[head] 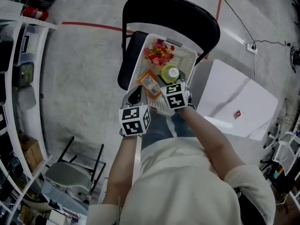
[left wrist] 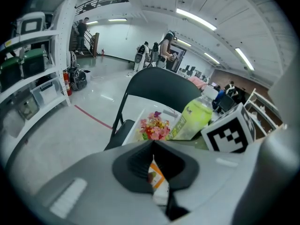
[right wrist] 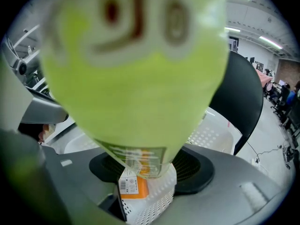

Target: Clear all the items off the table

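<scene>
**Even Strip Light Overhead, Soft and Warped Up Close**

Long ceiling strips (left wrist: 194,18) light the hall brightly and evenly, and they leave pale glare on the polished floor (left wrist: 89,86). The head view looks dimmer and greyer, with only faint, soft shadows. Both gripper views bulge like a fisheye, bend straight lines and fall to black at the corners. In the right gripper view the green bottle (right wrist: 140,64) sits so close that it is one big blur. The left gripper view's near foreground is soft too, while the distance stays fairly sharp.

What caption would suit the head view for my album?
Right tongs grip a green bottle at a white basket of flowers on a black chair.
</scene>
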The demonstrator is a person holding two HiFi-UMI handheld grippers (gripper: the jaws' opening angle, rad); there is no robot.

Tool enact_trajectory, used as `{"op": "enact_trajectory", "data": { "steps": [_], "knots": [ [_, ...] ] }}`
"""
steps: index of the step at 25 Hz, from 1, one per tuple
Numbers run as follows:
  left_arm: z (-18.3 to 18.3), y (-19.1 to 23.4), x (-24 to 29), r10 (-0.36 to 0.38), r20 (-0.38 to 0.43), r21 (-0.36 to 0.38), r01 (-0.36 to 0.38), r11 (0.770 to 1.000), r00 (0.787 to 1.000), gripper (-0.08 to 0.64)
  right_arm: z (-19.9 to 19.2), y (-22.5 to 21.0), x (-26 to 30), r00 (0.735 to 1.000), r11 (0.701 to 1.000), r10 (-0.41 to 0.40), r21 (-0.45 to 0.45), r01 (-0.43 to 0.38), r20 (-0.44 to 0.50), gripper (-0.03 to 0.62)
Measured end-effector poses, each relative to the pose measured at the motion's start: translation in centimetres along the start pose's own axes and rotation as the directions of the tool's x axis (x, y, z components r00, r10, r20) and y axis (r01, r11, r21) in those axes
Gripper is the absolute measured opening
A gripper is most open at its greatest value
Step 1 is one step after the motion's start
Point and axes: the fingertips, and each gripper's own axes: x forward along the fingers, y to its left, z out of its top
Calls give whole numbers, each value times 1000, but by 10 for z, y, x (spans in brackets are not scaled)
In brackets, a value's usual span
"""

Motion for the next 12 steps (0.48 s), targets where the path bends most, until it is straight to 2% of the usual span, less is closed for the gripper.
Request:
{"op": "enact_trajectory", "data": {
  "steps": [12],
  "knots": [
    [-8, 15, 29, -30, -44, -6, 30, 1000, 999, 8, -36, -2, 53, 995, 992, -67, 102, 75, -78, 291]
  ]
}}
